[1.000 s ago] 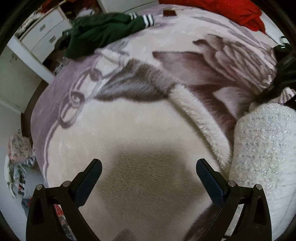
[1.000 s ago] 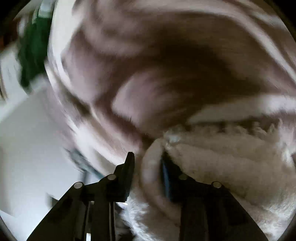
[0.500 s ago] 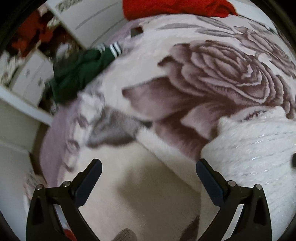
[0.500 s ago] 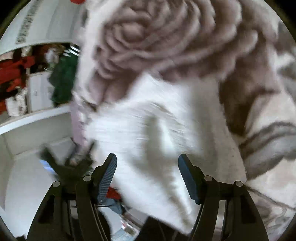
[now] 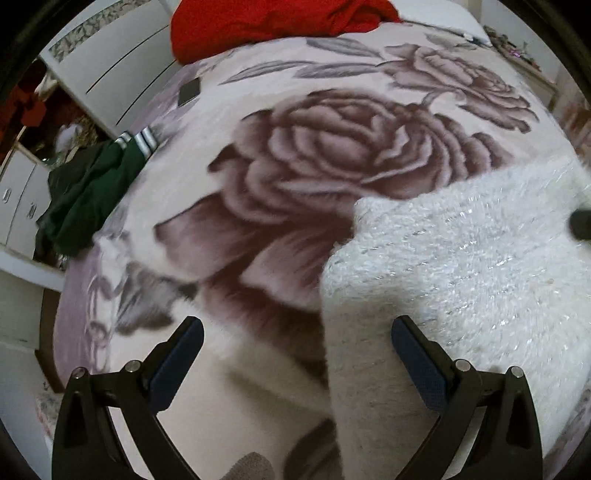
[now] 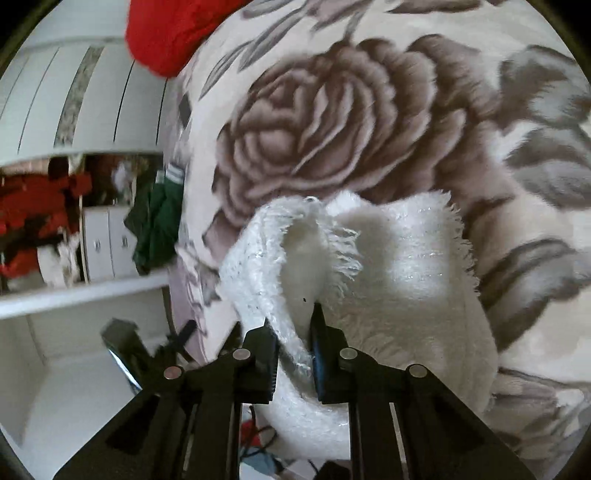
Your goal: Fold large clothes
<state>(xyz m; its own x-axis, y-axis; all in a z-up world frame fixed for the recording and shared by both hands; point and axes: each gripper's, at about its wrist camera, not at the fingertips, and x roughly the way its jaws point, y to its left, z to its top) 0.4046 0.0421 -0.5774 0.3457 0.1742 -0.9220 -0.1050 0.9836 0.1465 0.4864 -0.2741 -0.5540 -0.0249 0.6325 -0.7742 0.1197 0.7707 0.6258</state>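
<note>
A fluffy white sweater (image 5: pixel 461 266) with silvery threads lies on the rose-print blanket (image 5: pixel 332 147), toward its near right side, its long axis running from the near edge away to the right. The right gripper (image 6: pixel 293 354) is clenched on a fringed edge of the sweater, lifting a fold of it. The left gripper (image 5: pixel 295 354) is spread wide and grasps nothing, hovering over the sweater's left border. A green garment (image 5: pixel 88 192) hangs off the blanket's left edge; a red garment (image 5: pixel 266 22) sits at its far edge.
</note>
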